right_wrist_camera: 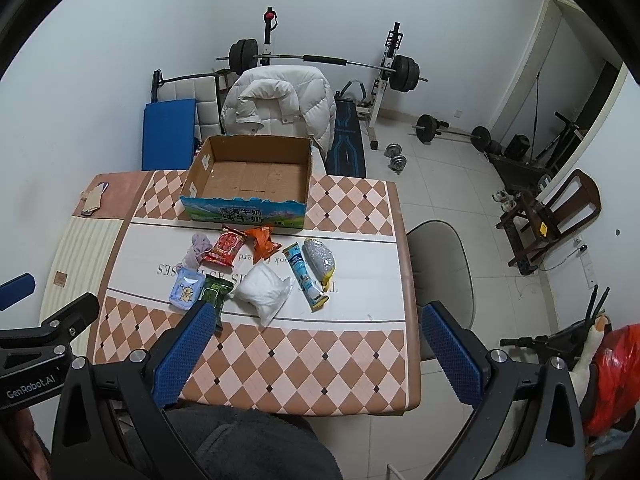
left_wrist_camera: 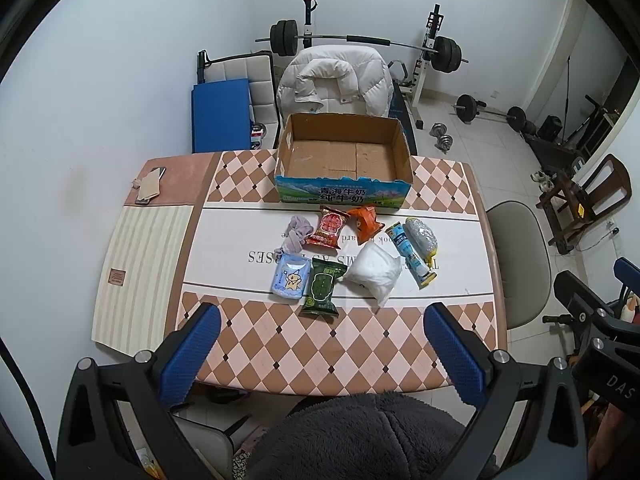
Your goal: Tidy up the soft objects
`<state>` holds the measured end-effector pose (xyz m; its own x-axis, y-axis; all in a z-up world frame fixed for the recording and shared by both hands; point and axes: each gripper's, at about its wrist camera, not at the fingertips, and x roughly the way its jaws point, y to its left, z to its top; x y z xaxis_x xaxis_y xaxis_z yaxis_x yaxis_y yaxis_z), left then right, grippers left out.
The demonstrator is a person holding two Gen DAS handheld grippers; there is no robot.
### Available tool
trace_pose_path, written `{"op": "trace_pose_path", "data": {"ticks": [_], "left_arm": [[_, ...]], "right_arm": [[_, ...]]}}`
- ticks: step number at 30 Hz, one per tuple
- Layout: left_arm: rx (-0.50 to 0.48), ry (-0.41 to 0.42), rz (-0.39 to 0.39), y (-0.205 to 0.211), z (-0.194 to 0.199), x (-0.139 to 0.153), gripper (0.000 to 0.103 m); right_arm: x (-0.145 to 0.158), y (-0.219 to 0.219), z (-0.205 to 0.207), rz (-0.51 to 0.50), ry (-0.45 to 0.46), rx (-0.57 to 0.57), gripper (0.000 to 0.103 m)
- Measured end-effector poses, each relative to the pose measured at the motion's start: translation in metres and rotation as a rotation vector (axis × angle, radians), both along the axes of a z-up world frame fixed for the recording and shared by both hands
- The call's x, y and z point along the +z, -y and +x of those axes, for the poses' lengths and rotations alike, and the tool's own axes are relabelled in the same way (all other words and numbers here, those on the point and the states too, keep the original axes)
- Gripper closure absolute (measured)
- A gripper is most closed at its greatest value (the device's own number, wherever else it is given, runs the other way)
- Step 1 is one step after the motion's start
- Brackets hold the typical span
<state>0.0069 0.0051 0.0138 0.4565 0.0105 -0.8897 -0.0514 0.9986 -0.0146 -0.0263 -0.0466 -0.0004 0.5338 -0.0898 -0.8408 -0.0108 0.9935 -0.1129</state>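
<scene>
Your checkered surface (left_wrist_camera: 320,344) carries an empty cardboard box with a blue printed front (left_wrist_camera: 344,194) at its far side. Before it lie the white plastic bag (left_wrist_camera: 374,270), green packet (right_wrist_camera: 214,292) partly hidden behind your right gripper's finger, red packet (left_wrist_camera: 330,226), and lilac cloth (left_wrist_camera: 296,234). Your left gripper (left_wrist_camera: 320,356) and right gripper (right_wrist_camera: 316,356) hover with jaws spread wide, holding nothing.

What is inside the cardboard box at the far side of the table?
The cardboard box holds nothing visible: only its bare brown bottom flaps show. The strip of floor just behind its near wall is hidden in both views.
</scene>
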Motion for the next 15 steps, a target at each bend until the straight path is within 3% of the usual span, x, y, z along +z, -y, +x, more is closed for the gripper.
{"op": "trace_pose_path", "data": {"ticks": [15], "left_arm": [[0.004,0.033,0.006,0.0030,-0.0050,0.0032,0.000]], "right_arm": [[0.0034,0.0029,-0.0026,0.008,0.023,0.008,0.000]]}}
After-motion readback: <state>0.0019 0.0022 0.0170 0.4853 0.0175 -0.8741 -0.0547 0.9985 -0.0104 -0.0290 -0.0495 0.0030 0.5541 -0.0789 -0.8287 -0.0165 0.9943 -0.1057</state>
